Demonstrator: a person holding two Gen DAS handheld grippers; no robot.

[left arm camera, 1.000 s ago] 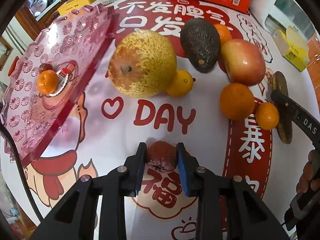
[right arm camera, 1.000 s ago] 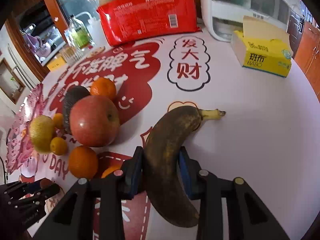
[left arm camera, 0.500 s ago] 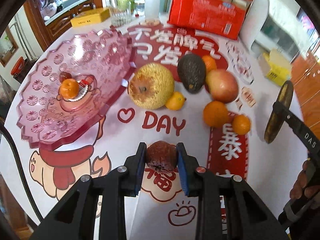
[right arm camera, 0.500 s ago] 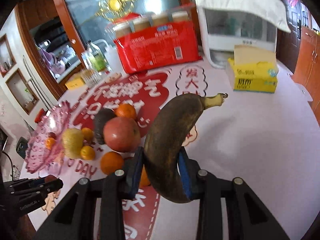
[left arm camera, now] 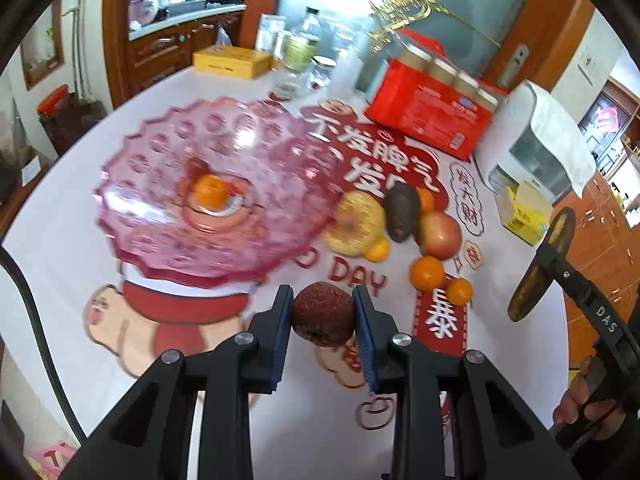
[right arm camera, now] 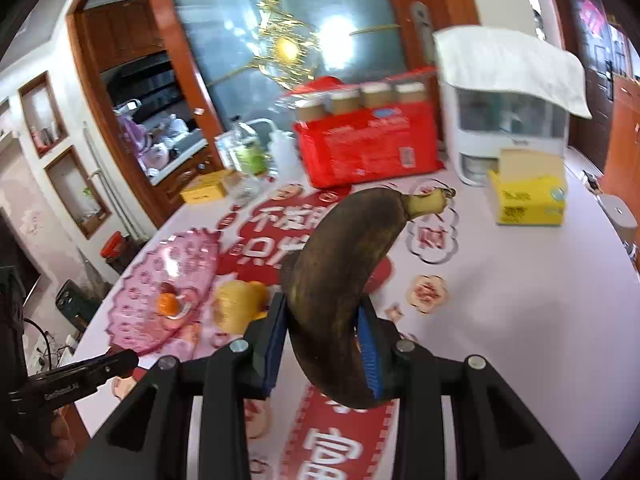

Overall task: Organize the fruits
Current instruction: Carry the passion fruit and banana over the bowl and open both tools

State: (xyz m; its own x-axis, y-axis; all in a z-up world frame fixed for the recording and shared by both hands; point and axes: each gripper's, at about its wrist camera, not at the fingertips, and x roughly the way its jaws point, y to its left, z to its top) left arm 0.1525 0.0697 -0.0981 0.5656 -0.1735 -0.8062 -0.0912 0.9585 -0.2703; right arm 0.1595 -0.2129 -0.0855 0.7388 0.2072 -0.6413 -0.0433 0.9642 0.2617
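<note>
A round table point(left arm camera: 80, 216) covered in a white cloth with red printed characters fills both views. On its left side stands a large pink scalloped glass fruit plate point(left arm camera: 160, 184), holding one small orange point(left arm camera: 210, 191) at its centre. At the back of the table sit a red multipack of cups point(left arm camera: 430, 120), a white appliance point(right arm camera: 508, 136) draped with a cloth, and a yellow tissue box point(right arm camera: 528, 196).

To the right of the plate, a cluster of fruit rests on the cloth: a speckled yellow pear point(left arm camera: 354, 224), a dark avocado point(left arm camera: 401, 212), a red apple point(left arm camera: 439, 236) and several more small oranges close around them.

The right gripper point(right arm camera: 322, 344) is clenched around a blackened banana point(right arm camera: 340, 280), lifted clear of the table, with the stem end pointing up and away.

The left gripper point(left arm camera: 323, 316) is clamped on a small, dark red, wrinkled fruit point(left arm camera: 323, 314), held in the air in front of the plate's near rim.

A person's hand point(left arm camera: 588, 404) shows at the right edge of the left view.
</note>
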